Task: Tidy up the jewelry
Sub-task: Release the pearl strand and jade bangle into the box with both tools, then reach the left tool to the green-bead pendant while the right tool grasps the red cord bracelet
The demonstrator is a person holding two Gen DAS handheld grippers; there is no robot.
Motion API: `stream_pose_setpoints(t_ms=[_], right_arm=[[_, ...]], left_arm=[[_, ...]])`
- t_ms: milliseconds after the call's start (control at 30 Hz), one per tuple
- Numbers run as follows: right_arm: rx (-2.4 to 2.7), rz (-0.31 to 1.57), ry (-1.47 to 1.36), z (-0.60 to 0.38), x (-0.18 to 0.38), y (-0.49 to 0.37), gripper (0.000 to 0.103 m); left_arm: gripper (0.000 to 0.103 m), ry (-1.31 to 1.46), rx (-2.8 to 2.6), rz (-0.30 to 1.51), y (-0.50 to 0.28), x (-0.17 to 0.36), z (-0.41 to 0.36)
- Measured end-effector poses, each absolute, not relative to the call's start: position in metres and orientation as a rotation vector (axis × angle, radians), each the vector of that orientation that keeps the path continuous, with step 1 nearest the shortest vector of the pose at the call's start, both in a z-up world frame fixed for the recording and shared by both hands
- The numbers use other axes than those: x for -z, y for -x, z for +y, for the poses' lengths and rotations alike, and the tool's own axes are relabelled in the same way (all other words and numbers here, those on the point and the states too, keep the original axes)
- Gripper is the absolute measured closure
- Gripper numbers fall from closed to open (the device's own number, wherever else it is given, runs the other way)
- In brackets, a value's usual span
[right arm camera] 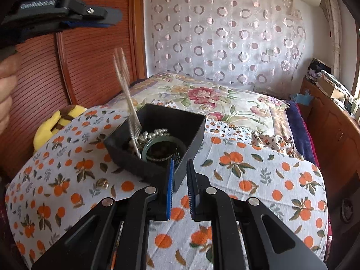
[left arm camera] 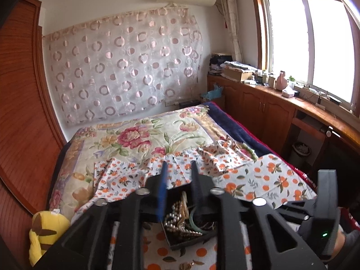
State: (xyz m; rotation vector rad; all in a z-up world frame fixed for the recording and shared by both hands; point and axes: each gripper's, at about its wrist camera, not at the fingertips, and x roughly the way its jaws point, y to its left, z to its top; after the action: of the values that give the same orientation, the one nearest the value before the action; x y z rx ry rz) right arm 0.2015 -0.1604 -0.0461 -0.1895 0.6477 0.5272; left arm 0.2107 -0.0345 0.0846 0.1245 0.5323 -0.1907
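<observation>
Black box on orange-print cloth on bed, holding beads, green bangle, chains. Left tongs parted above box; blurred silver chain dropping in, apparently just released. Right tongs part-open, empty, straddling near right corner of box. Deposit step. Next, probably: fetch small gold piece on cloth left of box

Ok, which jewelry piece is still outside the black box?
The small gold-coloured piece lying on the orange-print cloth, left of the black box; the green bangle and beads are inside.
</observation>
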Motion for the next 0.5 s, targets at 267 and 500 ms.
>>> stream_pose_setpoints(t_ms=[267, 500], right_arm=[[-0.555, 0.68, 0.206, -0.171, 0.056, -0.171, 0.089], [-0.59, 0.74, 0.226, -0.169, 0.077, -0.145, 0.084]], left_arm=[[0.055, -0.134, 0.203, 0.598, -0.182, -0.037, -0.022], [0.038, -0.147, 0.231, 0.679, -0.16, 0.008, -0.015]])
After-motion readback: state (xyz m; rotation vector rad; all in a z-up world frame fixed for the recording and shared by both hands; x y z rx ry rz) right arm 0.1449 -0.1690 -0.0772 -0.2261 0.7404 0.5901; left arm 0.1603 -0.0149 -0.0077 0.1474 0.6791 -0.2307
